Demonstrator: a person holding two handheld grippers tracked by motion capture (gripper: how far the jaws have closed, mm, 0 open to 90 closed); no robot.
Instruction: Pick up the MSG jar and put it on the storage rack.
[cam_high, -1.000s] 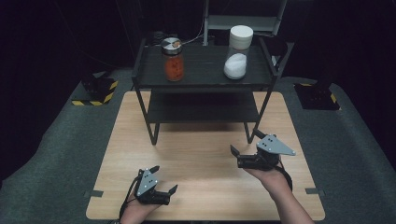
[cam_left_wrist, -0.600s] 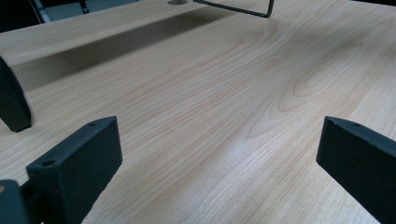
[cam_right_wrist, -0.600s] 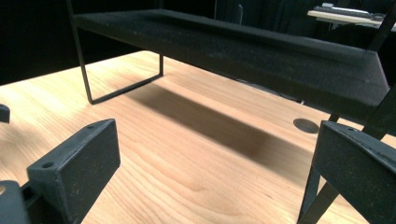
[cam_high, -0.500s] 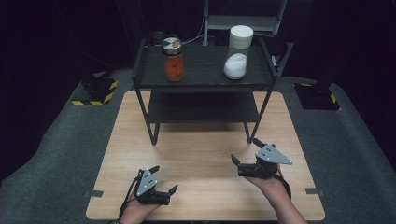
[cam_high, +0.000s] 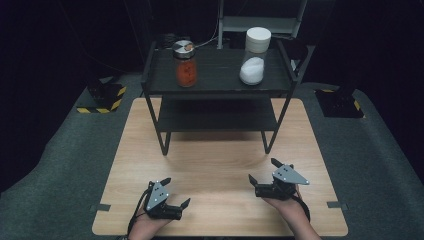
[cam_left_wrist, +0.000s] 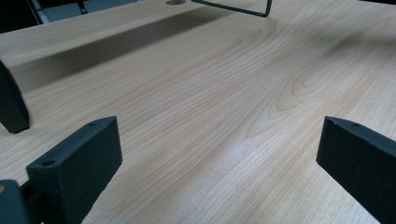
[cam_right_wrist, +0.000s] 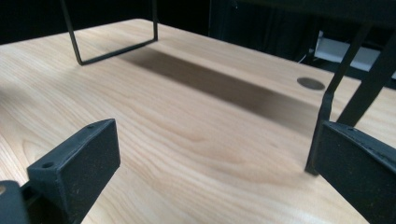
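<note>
1. Both tongs rest low over the near edge of the wooden desk (cam_high: 220, 150): the left tongs (cam_high: 176, 194) near the left corner, the right tongs (cam_high: 263, 171) near the right one
2. Each pair stands released, jaws spread wide, with nothing between them; both gripper views look across bare wood grain between the black jaws
3. The things nearest in reach stand on the top level of the black two-tier shelf (cam_high: 220, 90) at the far side of the desk: a jar of orange-red contents (cam_high: 184, 64) with a metal lid on the left, and a jar of white powder (cam_high: 254, 56) with a white lid on the right
4. Both jars stand upright, well apart from each other and from either pair of tongs
5. By my reading the work has not begun: nothing is grasped, the jars appear untouched, and the lower tier looks bare
6. Everything is left: reaching forward, closing on a jar, and moving it
</note>
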